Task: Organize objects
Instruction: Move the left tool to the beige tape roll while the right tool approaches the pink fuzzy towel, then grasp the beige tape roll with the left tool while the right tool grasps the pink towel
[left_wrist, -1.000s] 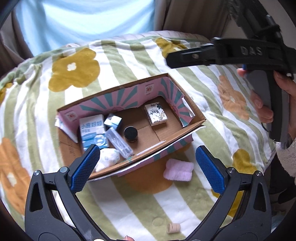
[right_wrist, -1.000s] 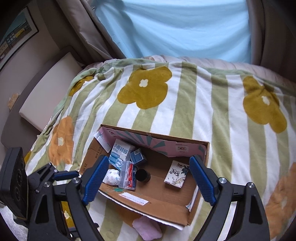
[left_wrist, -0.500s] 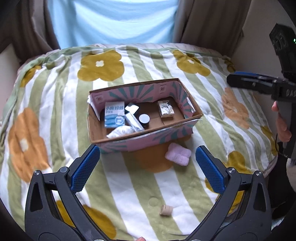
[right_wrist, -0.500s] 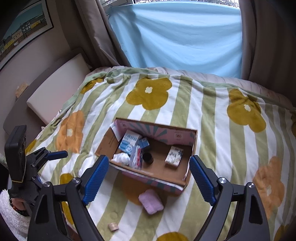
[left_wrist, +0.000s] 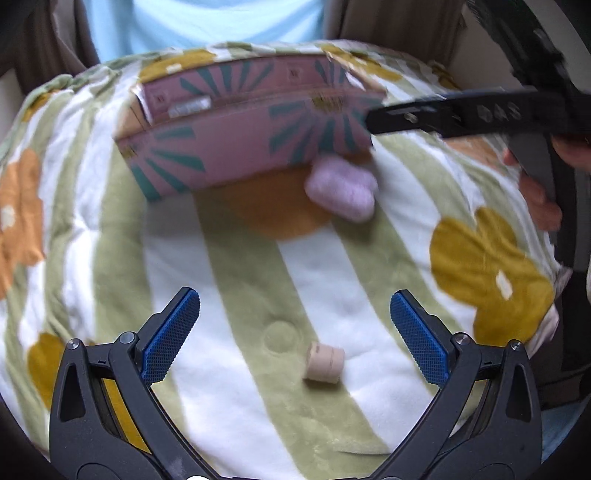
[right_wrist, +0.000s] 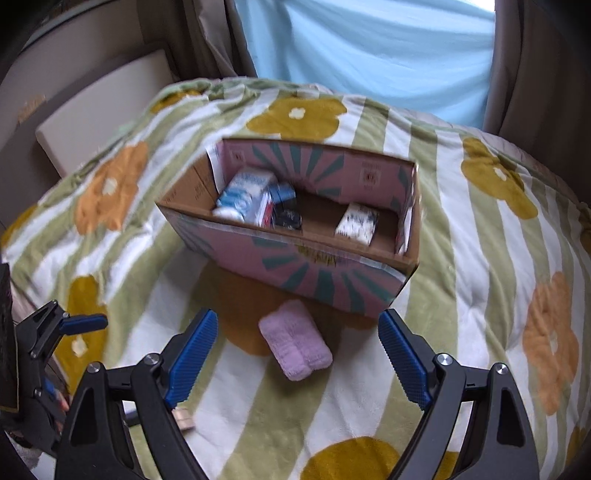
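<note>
A pink cardboard box (right_wrist: 325, 273) with teal rays stands on the flowered blanket and holds a blue-white carton (right_wrist: 243, 194), a dark jar (right_wrist: 286, 218) and a white packet (right_wrist: 356, 221). A folded lilac cloth (right_wrist: 295, 341) lies in front of the box; it also shows in the left wrist view (left_wrist: 341, 186). A small beige roll (left_wrist: 323, 362) lies on the blanket between the jaws of my open, empty left gripper (left_wrist: 295, 339). My right gripper (right_wrist: 295, 354) is open and empty, low over the lilac cloth.
The striped blanket (right_wrist: 480, 258) with yellow and orange flowers covers a bed. A beige cushion (right_wrist: 103, 114) lies at the left. Curtains and a light blue sheet (right_wrist: 369, 51) hang behind. The box also shows in the left wrist view (left_wrist: 240, 147).
Both grippers have dropped lower and closer to the blanket. The left one now frames the beige roll, the right one the lilac cloth. Both stay open.
</note>
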